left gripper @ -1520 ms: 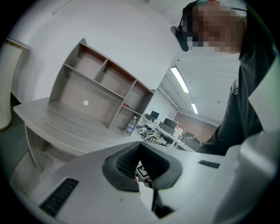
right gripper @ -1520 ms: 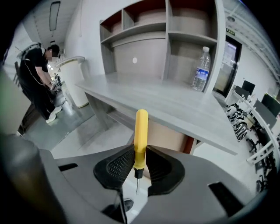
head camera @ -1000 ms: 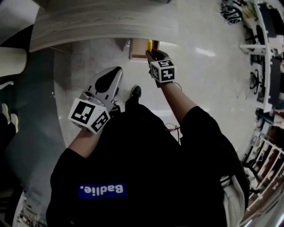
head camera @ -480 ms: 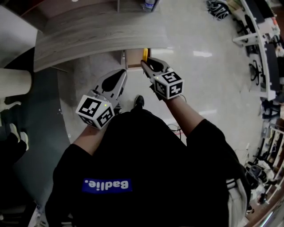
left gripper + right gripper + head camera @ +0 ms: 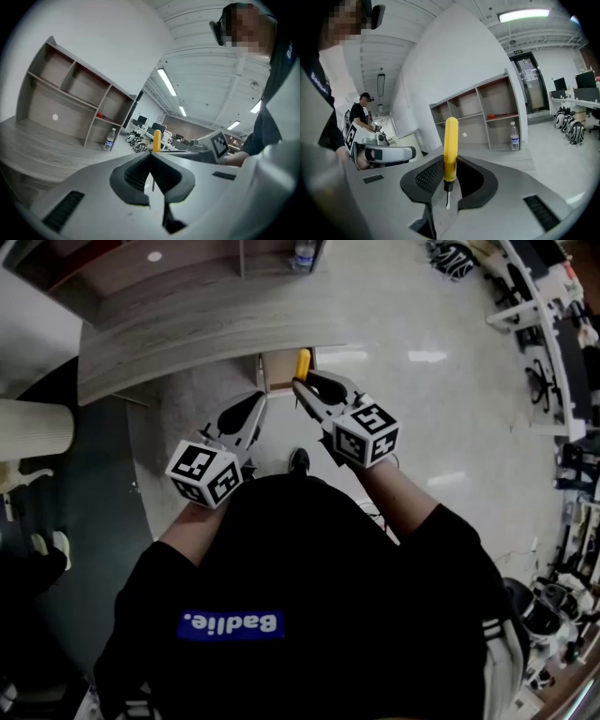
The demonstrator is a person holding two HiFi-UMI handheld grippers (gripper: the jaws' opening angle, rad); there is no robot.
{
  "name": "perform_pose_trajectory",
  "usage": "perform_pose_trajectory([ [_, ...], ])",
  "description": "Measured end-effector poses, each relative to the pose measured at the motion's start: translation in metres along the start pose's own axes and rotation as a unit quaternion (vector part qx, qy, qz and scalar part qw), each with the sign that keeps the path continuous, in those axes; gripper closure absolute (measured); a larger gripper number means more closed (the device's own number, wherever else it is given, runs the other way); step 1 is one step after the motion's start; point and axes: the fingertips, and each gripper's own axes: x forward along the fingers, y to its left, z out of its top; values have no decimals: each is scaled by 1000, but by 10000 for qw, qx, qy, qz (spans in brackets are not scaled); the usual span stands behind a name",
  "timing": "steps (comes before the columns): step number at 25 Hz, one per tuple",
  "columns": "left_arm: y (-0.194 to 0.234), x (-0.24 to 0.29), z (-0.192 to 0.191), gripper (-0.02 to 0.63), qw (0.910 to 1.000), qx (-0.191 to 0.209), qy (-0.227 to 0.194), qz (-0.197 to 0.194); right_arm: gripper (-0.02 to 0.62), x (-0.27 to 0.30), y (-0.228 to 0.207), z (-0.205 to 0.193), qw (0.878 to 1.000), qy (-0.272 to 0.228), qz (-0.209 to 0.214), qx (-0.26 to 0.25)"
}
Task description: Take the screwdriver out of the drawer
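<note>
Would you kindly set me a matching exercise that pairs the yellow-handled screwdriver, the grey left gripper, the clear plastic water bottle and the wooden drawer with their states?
Things:
1. yellow-handled screwdriver
2. grey left gripper
3. clear plastic water bottle
4. wooden drawer

States:
A. pulled open under the grey wooden desk
B. clamped upright in the right gripper
C. jaws shut, nothing between them
D. standing upright in the wooden shelf unit

Pairs: 1-B, 2-C, 3-D, 4-A

White walls (image 5: pixel 454 61), pale glossy floor (image 5: pixel 450 409), ceiling strip lights (image 5: pixel 524 15) — a wooden shelf unit (image 5: pixel 478 117) with a bottle (image 5: pixel 514 136).
</note>
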Motion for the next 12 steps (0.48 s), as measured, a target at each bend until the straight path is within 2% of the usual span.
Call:
perform_pose_trajectory([
  [12, 1, 2, -6, 609, 10000, 21, 32, 15, 494, -8, 10, 4, 9997, -180, 175, 69],
])
